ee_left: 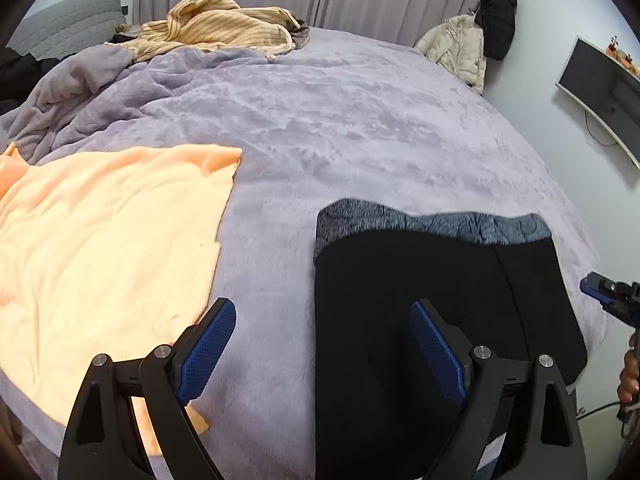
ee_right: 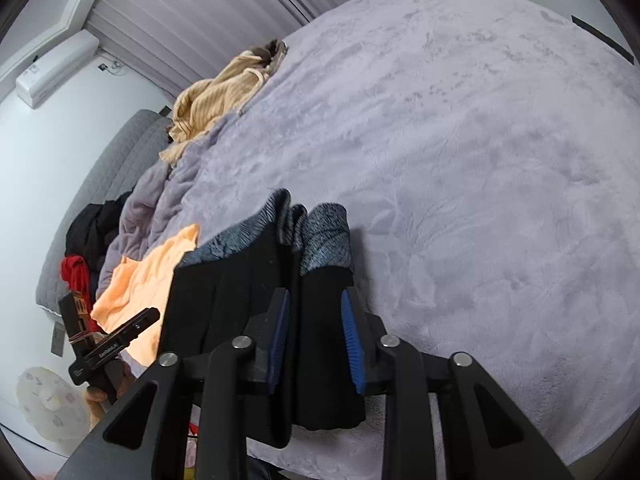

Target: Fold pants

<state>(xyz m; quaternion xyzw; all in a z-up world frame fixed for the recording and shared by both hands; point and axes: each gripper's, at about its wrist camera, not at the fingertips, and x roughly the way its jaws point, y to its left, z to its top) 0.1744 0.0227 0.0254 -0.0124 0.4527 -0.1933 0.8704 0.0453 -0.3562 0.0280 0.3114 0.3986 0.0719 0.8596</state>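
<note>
Pants (ee_left: 440, 280) on lavender bed (ee_left: 340, 120) | L claw (ee_left: 324, 344) wide apart | R claw (ee_right: 314, 344) parted, straddles pants

small white lettering is showing on the black handle of the left tool (ee_right: 110, 350) in the right wrist view, but it is too blurred to read.

our left tool (ee_left: 324, 344) hangs with its blue-padded fingers (ee_left: 208, 352) spread wide, gripping nothing. our right tool (ee_right: 316, 340) has its fingers (ee_right: 352, 344) set apart, black fabric between them, though we cannot tell if they pinch it. a bare hand (ee_left: 629, 376) holds the right tool's handle.
</note>
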